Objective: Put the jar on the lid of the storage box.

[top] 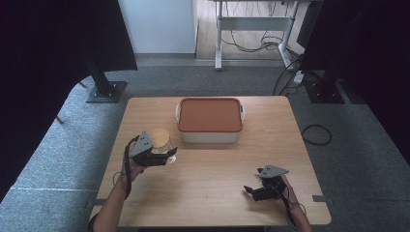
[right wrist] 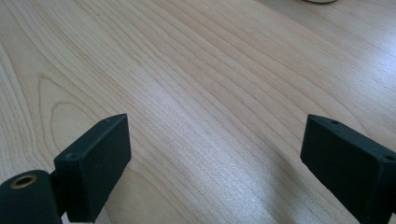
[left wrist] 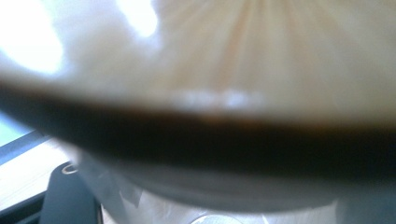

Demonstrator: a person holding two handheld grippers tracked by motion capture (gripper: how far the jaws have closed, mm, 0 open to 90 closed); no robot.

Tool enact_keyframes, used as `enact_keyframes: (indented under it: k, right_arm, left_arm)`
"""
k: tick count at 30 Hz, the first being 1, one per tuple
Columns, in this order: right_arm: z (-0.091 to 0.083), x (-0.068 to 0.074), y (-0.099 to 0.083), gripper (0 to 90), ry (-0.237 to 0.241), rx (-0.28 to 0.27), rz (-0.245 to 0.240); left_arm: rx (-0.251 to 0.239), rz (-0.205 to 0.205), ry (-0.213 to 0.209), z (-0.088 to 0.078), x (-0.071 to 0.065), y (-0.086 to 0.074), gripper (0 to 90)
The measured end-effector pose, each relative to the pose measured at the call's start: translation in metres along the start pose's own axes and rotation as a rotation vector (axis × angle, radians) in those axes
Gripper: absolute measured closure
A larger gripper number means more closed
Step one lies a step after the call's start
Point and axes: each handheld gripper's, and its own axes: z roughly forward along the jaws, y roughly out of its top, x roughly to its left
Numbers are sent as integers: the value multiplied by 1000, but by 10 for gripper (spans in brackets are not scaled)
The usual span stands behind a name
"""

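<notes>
Pinching a small clear glass jar [top: 164, 147] with a round wooden lid [top: 159, 137], the left hand-held gripper [top: 167, 157] has its jaws drawn in tight on the jar's body, just under the lid. From that gripper's own camera the lid's underside [left wrist: 261, 56] and its dark rim are right up against the lens and pretty blurry, with the glass [left wrist: 196, 196] below, so I can't make out the jaw pads there. I also can't tell if the jar is resting on the surface [top: 212, 188] or lifted a little.

Off to that gripper's right and a bit farther from the person sits a white container [top: 210, 134] with an orange-brown lid [top: 210, 114], near the jar but not touching it.

Well apart from all that, on the person's other side, the right hand-held gripper [top: 251, 189] hangs low over bare wood with its jaws spread wide and nothing between them; its camera shows the light wood grain [right wrist: 210, 93] running past both black pads [right wrist: 95, 163].
</notes>
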Motion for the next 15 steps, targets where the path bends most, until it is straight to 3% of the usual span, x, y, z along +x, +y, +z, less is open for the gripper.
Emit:
enact_keyframes:
  k: [15]
  right_arm:
    - [0, 0, 0, 81, 1, 0, -1]
  left_arm:
    - [-15, 14, -1, 3, 1, 11, 251]
